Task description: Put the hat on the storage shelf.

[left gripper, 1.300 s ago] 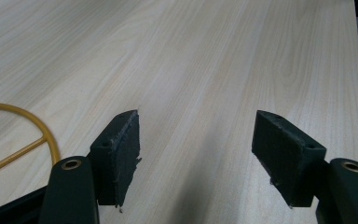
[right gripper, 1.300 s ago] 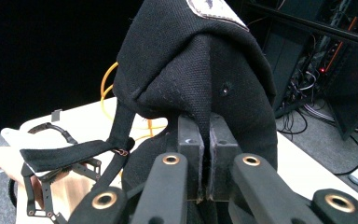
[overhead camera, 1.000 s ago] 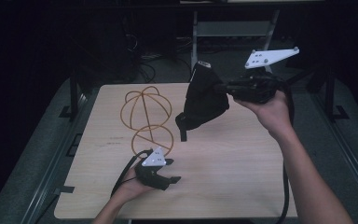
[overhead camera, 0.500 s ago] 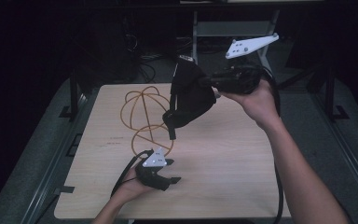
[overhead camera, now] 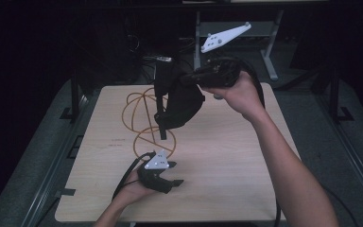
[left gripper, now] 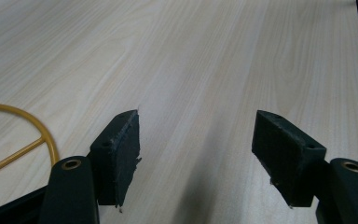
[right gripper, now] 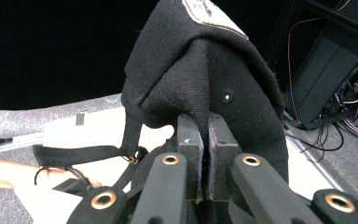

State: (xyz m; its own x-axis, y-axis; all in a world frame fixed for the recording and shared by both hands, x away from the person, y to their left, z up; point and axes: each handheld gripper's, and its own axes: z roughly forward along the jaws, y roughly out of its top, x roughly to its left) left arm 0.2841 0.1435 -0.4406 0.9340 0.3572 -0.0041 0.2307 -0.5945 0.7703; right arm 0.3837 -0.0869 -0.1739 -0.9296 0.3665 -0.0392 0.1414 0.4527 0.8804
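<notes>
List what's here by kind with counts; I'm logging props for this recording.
Black cap: 1
Orange wire stand: 1
Grippers: 2 (left, right)
Total: 4

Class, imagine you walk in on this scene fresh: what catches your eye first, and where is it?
First, the black fabric cap hanging in the air above the pale wooden table, pinched in the right tongs. Then the orange wire stand of looped rings just behind it, and the left tongs resting open near the table's front edge.
</notes>
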